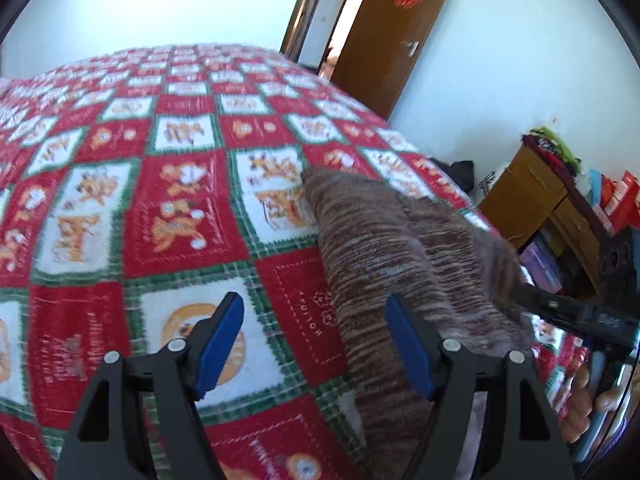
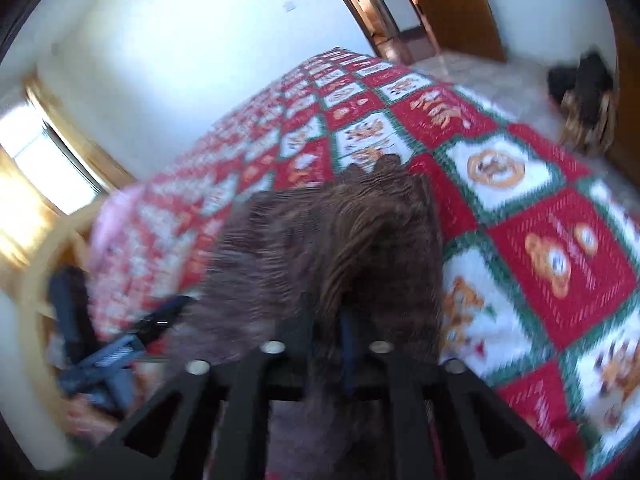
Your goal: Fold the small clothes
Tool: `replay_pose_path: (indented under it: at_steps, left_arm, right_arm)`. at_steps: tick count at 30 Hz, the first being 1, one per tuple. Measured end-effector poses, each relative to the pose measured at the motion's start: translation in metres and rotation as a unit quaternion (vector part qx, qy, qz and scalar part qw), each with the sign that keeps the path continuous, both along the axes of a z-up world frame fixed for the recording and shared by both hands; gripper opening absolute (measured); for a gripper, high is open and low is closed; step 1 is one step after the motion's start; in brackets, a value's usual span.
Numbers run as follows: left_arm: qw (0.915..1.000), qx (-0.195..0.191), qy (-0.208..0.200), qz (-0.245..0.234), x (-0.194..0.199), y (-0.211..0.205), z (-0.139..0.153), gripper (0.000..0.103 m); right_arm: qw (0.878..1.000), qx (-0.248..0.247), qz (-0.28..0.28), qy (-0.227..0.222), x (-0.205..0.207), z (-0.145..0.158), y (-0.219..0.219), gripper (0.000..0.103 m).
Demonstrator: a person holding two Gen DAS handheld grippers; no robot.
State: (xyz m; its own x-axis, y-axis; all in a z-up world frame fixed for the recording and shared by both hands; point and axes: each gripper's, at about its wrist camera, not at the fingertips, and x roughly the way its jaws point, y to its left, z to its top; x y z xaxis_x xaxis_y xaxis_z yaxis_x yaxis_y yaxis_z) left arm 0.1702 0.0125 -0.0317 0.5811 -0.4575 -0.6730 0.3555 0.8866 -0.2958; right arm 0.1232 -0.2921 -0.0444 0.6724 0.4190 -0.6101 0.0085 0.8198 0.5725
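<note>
A brown striped garment (image 1: 384, 248) lies on the bed's red, white and green blanket (image 1: 180, 208), near its edge. The right gripper (image 2: 328, 340) has the garment between its fingers; blur hides whether the pads press on it. The left gripper (image 1: 316, 344) hangs released just beside the garment, jaws wide. Beyond the bed, a door (image 1: 396, 36) stands open.

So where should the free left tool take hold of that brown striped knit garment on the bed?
Probably the brown striped garment's far narrow end, reached from the open blanket side. That end lies flat and clear, while the right tool already has the near end between its fingers. The left tool stands open and empty.
</note>
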Motion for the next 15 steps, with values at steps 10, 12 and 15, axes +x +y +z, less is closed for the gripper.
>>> replay_pose_path:
  at_steps: [10, 12, 15]
  left_arm:
    - [0.9995, -0.015, 0.006, -0.026, -0.045, 0.008, -0.002, 0.076]
    - [0.9995, -0.013, 0.009, -0.027, -0.047, 0.008, -0.004, 0.076]
    - [0.9995, -0.014, 0.012, -0.024, -0.051, 0.01, -0.004, 0.076]
  right_arm:
    - [0.993, -0.06, 0.082, 0.055, -0.027, -0.018, 0.052, 0.06]
    - [0.988, -0.084, 0.104, 0.072, -0.025, -0.026, 0.071, 0.054]
    - [0.988, -0.099, 0.09, 0.072, -0.021, -0.029, 0.075, 0.052]
